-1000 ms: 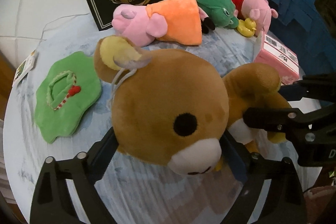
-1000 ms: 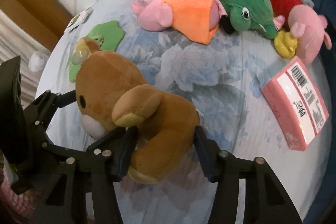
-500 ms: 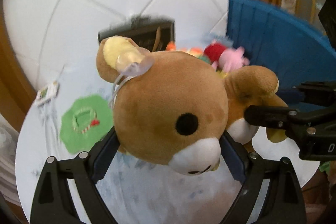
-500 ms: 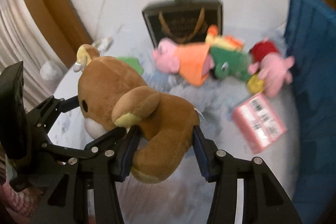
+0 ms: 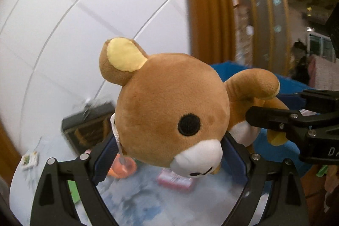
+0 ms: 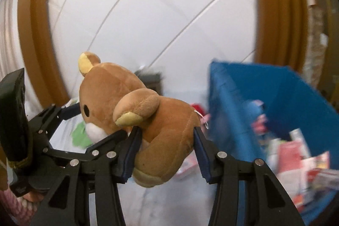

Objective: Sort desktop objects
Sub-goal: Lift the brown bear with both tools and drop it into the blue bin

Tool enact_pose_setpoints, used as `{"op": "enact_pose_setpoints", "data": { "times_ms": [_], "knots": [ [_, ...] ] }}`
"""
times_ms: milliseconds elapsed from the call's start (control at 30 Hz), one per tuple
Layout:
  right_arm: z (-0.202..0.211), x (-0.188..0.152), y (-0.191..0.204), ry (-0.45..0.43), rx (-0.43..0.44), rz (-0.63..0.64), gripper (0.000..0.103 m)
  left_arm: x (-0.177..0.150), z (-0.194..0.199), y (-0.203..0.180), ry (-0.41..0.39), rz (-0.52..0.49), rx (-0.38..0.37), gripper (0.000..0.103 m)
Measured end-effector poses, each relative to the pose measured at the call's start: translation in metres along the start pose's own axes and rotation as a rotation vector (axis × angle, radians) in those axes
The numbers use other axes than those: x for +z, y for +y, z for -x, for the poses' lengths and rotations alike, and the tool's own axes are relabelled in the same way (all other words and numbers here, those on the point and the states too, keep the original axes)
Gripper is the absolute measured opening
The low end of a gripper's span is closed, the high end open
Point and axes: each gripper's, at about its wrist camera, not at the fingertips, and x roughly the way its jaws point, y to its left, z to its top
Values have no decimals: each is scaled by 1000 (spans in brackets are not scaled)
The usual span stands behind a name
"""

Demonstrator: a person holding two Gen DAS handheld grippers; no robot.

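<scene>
A brown plush bear [image 5: 165, 111] with yellow ears hangs in the air above the table, carried by both grippers. My left gripper [image 5: 169, 154] is shut wide on the bear's head, one blue pad at each side. My right gripper [image 6: 166, 149] is shut on the bear's body [image 6: 165, 124], just behind one raised arm. In the left wrist view the right gripper [image 5: 296, 120] reaches in from the right. In the right wrist view the left gripper [image 6: 63, 111] comes in from the left at the head.
An open blue crate [image 6: 243, 99] holding several packets stands to the right of the bear. Below lie the cloth-covered table [image 5: 169, 204], a pink box [image 5: 173, 180], a black gift bag [image 5: 89, 126] and a green mat [image 6: 81, 137]. A white wall and wooden frames stand behind.
Both grippers have risen with the bear, lifting it off the table. The views have tilted up, so the table has dropped low and the blue crate now shows open at the right.
</scene>
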Motion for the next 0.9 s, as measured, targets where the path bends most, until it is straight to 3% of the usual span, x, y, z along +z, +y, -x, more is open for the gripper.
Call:
{"op": "enact_pose_setpoints", "data": {
  "times_ms": [233, 433, 700, 900],
  "knots": [
    [59, 8, -60, -99, -132, -46, 48, 38, -10, -63, -53, -44, -101, 92],
    [83, 6, -111, -131, -208, -101, 48, 62, -30, -122, -31, -69, -175, 92],
    [86, -6, -193, -81, -261, -187, 48, 71, -91, -187, 114, -85, -214, 92],
    [64, -16, -238, -11, -244, -237, 51, 66, -119, -214, 208, -103, -173, 92]
  ]
}}
